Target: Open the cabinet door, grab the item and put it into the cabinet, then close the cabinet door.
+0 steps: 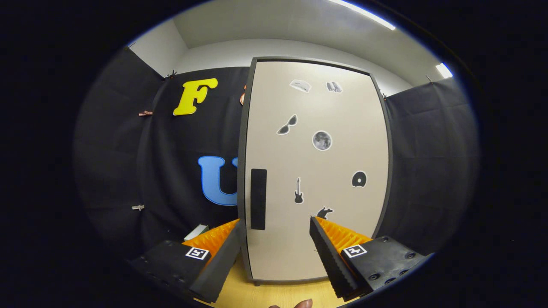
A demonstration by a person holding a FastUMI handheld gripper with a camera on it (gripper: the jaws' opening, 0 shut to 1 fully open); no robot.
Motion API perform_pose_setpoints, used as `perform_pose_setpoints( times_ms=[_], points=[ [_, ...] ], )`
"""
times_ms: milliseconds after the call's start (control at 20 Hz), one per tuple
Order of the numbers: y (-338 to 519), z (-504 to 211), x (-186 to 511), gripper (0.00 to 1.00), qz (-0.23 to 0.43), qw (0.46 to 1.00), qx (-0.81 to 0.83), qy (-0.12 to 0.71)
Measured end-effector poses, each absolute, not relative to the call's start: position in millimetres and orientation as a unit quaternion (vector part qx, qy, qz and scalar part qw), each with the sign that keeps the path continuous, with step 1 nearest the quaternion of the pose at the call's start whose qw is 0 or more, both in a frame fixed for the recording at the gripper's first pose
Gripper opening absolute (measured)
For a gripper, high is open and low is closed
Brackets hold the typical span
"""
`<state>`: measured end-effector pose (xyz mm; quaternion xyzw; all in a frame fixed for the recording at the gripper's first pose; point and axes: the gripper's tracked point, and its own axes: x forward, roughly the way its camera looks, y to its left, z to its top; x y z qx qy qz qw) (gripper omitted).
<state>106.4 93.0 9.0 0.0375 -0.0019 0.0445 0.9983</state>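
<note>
A tall cabinet (pixel 317 171) with a beige door in a dark grey frame stands straight ahead on a wooden table (pixel 274 295). The door is shut and carries several small stickers. Its black vertical handle (pixel 258 199) sits near the door's left edge, just beyond my left finger. My gripper (pixel 276 224) is open, its orange-and-black fingers (pixel 329 252) spread wide with nothing between them, a short way in front of the door's lower part. A small white and green item (pixel 196 232) peeks out beyond the left finger, left of the cabinet.
Black cloth walls close in the booth to the left, right and behind the cabinet. A fingertip (pixel 303 303) of a person shows at the table's near edge, below the fingers.
</note>
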Motion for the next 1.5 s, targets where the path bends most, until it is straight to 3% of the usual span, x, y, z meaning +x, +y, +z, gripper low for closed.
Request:
perform_pose_setpoints(
  times_ms=[450, 600, 700, 850, 900, 1050, 1500],
  points=[
    [133, -16, 201, 0.95, 0.048, 0.996, 0.064, 0.043],
    [138, -22, 219, 0.72, 0.038, 0.996, 0.065, 0.050],
    [136, -23, 224, 0.51, 0.025, 0.996, 0.065, 0.049],
    [132, -23, 222, 0.37, 0.021, 0.997, 0.058, 0.046],
    [133, -23, 220, 0.37, 0.022, 0.997, 0.059, 0.046],
    [133, -23, 219, 0.20, 0.035, 0.996, 0.059, 0.050],
    [127, -19, 190, 0.20, 0.083, 0.993, 0.071, 0.051]
  ],
)
